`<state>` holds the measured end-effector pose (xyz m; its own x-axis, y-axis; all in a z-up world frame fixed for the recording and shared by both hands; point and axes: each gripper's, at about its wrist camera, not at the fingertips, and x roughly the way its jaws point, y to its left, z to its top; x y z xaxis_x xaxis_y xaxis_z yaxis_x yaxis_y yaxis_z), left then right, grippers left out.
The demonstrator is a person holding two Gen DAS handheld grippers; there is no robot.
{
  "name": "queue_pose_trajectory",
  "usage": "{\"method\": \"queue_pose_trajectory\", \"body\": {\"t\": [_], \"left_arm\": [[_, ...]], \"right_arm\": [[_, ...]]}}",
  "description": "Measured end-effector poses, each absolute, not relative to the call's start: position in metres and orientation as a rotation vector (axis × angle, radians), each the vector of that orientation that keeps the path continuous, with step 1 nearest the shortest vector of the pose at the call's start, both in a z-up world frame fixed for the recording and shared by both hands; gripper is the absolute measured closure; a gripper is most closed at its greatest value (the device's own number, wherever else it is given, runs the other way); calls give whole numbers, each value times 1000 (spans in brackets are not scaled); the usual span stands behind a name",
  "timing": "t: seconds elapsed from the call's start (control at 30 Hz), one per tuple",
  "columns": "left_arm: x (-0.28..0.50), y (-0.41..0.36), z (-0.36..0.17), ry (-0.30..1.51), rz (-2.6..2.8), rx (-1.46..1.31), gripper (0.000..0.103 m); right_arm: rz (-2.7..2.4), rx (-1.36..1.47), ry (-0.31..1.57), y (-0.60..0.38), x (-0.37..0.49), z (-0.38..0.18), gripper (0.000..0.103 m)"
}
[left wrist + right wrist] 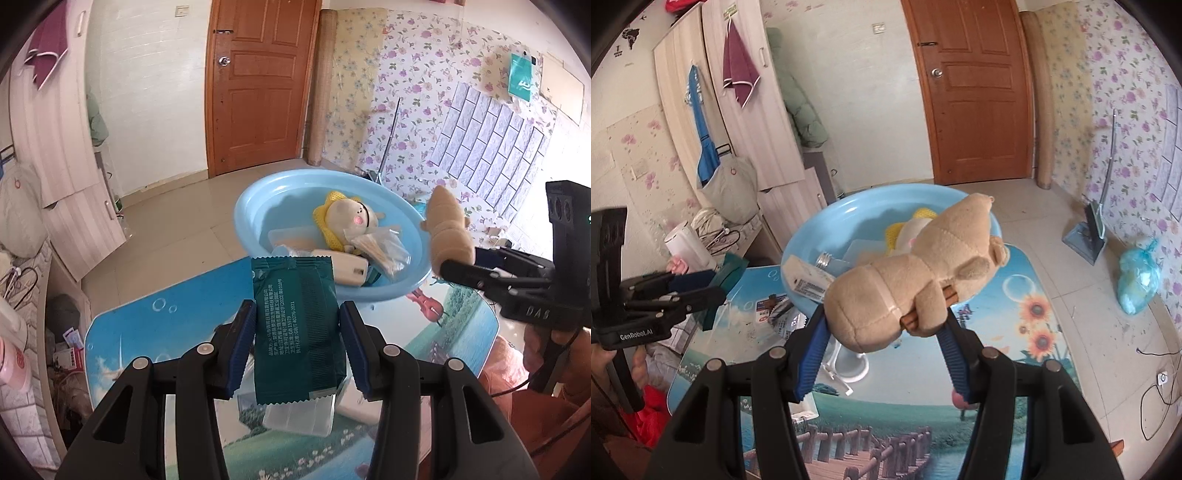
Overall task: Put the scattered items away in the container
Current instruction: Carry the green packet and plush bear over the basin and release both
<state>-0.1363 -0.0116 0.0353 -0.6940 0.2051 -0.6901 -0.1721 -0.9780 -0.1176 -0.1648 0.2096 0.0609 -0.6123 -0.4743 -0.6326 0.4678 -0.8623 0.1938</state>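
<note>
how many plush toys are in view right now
2: a tan plush toy clamped in the right gripper, and a yellow-hooded plush toy lying in the blue basin. Others may be hidden.

Glossy plastic basin [255, 206]; crinkly foil packet [299, 325]; fuzzy cloth plush toy [916, 273]; varnished wood door [258, 85].

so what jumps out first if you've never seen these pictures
A tan plush toy clamped in the right hand-held gripper, raised in front of the light blue basin. Next, the dark green packet held in the left hand-held gripper, above the picture-printed table.
</note>
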Motion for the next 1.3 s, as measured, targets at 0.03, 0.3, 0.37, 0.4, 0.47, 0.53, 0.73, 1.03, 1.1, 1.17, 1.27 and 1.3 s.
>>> {"method": "queue_pose_trajectory", "body": {"t": [0.03,0.3,0.37,0.4,0.47,0.53,0.73,1.03,1.1,1.17,1.27,1.3], "left_arm": [[-140,-10,36,-62,2713,-1114,57],[-170,4,34,-44,2680,-1102,57],[-179,8,33,-39,2667,-1097,57],[-182,8,32,-34,2663,-1097,57],[-190,12,30,-23,2652,-1096,57],[-197,14,30,-20,2646,-1092,57],[-217,25,23,16,2621,-1078,57],[-211,26,19,3,2568,-1036,23],[-207,22,19,-14,2569,-1032,18],[-201,17,19,-31,2569,-1025,16],[-192,12,18,-38,2571,-1011,15],[-188,10,19,-27,2578,-1002,15]], "right_arm": [[-2425,959,-11,209,-166,60,47],[-2388,984,7,202,-182,50,47],[-2382,995,12,199,-187,48,47],[-2380,1000,14,199,-189,47,47],[-2381,1000,19,198,-192,46,47],[-2379,1004,29,195,-196,45,47],[-2371,1019,52,185,-205,40,46],[-2374,1038,120,172,-211,35,43],[-2380,1049,135,169,-212,35,42],[-2386,1060,149,166,-212,35,40],[-2391,1085,144,165,-212,36,39],[-2397,1095,129,166,-212,37,39]]}}
